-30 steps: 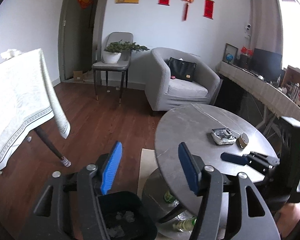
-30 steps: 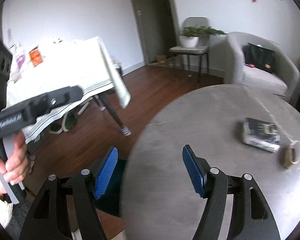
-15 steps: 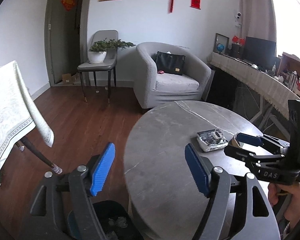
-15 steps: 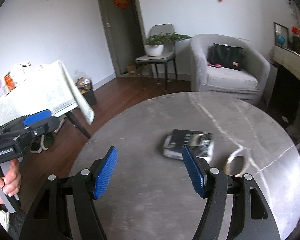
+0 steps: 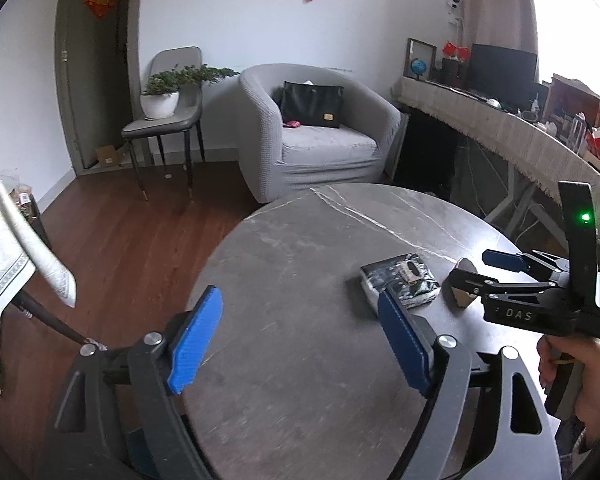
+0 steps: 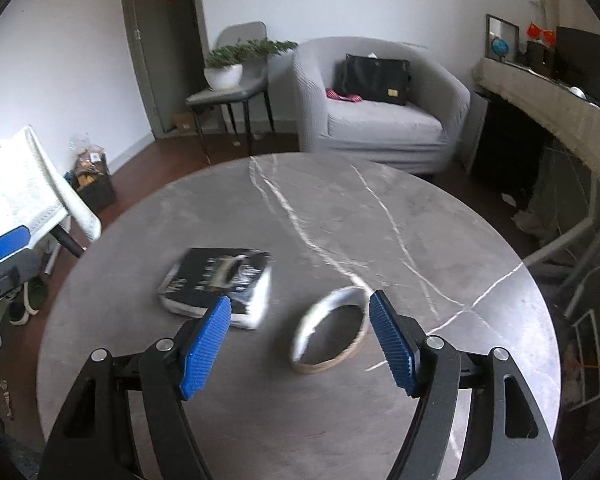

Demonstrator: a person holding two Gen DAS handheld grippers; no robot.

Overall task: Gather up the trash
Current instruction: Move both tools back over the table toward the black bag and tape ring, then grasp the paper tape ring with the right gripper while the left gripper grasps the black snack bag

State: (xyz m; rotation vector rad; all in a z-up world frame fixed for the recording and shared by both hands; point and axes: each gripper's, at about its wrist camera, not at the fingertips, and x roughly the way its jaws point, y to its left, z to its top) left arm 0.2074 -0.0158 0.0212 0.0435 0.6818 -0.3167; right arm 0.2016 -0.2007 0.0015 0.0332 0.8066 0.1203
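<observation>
Two pieces of trash are lying on the round grey marble-veined desk in front of you: a flat black-and-silver crumpled foil packet and a thin empty tape ring with a tan cardboard rim. They are sitting near each other but apart, packet to the left, ring to the right

You are holding your right gripper with blue ribbed pads low over the near part of the desk, its jaws spread wide and gripping nothing. In the right wrist view the tape ring is lying between the two pads, nearer the right one, and the left pad is overlapping the near edge of the packet; whether either pad is touching anything cannot be told

You are holding your left gripper with matching blue pads over the desk's left side, jaws also wide and carrying nothing. In the left wrist view its right pad is sitting just in front of the packet, and your right gripper is reaching in from the right edge with your hand wrapped round its handle, partly hiding the ring

A grey tub armchair is standing beyond the desk, well apart from it
</observation>
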